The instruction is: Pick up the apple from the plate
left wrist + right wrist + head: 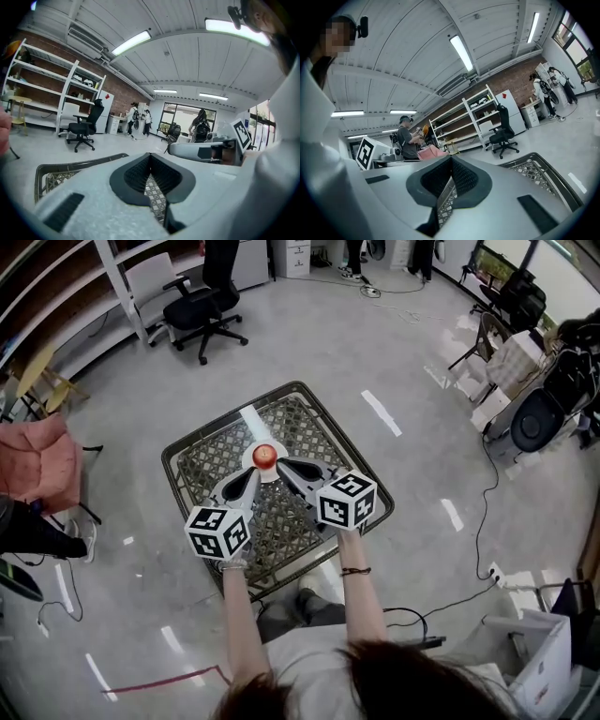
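While both pairs of jaws are held shut on nothing, the apple (265, 457) is seen resting on the white plate (249, 462), just ahead of the two sets of tips and between them, at the middle of the lattice-topped bench (314, 423). The left gripper (249, 479) is angled in from the apple's near left and the right gripper (283, 468) from its near right, each tip lying at the plate's edge and just short of the fruit. From each gripper view the jaws are seen closed tip to tip, with only the bench's lattice showing through the slit below the tips.
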`<action>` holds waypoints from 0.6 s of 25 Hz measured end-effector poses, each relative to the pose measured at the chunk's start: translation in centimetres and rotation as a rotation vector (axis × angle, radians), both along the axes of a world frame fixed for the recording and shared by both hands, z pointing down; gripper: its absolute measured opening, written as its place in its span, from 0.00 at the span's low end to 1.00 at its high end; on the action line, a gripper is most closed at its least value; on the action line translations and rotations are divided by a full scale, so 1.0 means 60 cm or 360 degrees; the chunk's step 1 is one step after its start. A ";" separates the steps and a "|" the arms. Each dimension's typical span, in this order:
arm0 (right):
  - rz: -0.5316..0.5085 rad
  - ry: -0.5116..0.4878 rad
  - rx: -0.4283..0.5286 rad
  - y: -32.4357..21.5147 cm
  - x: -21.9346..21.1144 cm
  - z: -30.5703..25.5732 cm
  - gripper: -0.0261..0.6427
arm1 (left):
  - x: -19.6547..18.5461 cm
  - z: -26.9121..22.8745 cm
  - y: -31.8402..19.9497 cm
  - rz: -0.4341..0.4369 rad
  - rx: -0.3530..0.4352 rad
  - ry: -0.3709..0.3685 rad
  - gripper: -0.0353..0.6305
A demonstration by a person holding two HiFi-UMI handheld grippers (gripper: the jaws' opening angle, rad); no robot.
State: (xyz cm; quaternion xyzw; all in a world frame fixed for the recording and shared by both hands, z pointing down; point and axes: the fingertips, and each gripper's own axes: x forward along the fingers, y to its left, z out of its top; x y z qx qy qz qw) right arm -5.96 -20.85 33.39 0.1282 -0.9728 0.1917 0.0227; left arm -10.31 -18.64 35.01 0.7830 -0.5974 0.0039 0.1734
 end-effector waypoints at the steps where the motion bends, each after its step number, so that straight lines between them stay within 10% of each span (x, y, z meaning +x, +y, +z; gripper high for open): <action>1: -0.0006 0.0002 -0.0002 -0.004 0.000 0.003 0.05 | 0.000 0.003 -0.003 -0.0019 0.0007 0.0002 0.07; 15: -0.0008 0.0038 -0.0074 -0.052 -0.021 0.044 0.05 | -0.019 0.054 -0.029 -0.0060 -0.0081 0.0055 0.07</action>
